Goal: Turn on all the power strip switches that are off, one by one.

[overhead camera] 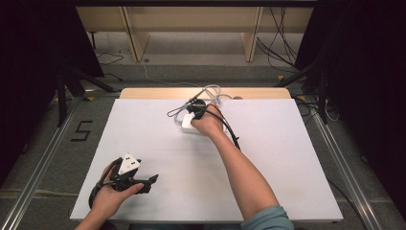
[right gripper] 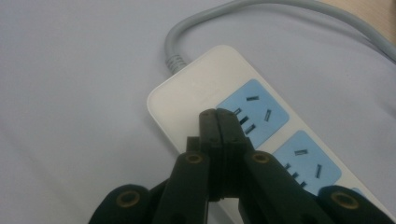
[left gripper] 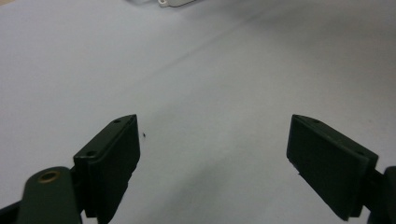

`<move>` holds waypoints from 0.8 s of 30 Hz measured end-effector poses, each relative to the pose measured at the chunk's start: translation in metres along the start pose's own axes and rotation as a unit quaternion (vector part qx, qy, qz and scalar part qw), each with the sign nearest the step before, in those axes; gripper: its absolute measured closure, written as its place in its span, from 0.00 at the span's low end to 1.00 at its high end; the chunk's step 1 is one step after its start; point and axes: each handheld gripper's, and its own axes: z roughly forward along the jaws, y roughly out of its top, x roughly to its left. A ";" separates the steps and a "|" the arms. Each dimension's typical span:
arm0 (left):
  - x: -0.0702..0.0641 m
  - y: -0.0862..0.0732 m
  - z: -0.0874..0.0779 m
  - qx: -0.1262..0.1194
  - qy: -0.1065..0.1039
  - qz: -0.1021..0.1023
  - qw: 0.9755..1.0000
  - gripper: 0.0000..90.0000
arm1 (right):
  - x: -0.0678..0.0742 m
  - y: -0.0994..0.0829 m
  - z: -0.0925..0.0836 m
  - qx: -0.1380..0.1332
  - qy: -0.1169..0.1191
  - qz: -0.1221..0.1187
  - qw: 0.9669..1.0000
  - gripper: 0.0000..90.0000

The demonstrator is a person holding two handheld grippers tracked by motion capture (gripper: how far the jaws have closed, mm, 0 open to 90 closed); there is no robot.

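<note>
A white power strip (right gripper: 205, 88) with blue socket panels lies on the white table cover, its grey cable (right gripper: 243, 9) curling away toward the far edge. My right gripper (right gripper: 217, 114) is shut with nothing between its jaws, its tips over the strip's first blue socket. In the high view the right gripper (overhead camera: 195, 109) sits at the strip (overhead camera: 187, 122) near the table's far middle. My left gripper (left gripper: 212, 140) is open over bare cover, and rests in the hand at the near left (overhead camera: 143, 181).
The white cover (overhead camera: 268, 158) spreads over a wooden table whose far edge (overhead camera: 158, 93) shows. A corner of the power strip (left gripper: 175, 3) peeks in at the top of the left gripper view. Cables and a wooden frame lie on the floor beyond.
</note>
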 end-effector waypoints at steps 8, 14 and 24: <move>0.000 0.000 0.000 0.000 0.001 0.000 1.000 0.19 | 0.001 0.000 0.003 0.004 -0.001 -0.001 1.000 1.00; 0.000 0.000 0.000 0.000 0.000 0.000 1.000 0.19 | 0.001 0.002 0.004 0.004 -0.004 -0.003 1.000 1.00; -0.001 0.000 0.000 -0.001 0.000 0.000 1.000 0.19 | 0.001 0.003 0.004 0.016 -0.007 0.001 1.000 1.00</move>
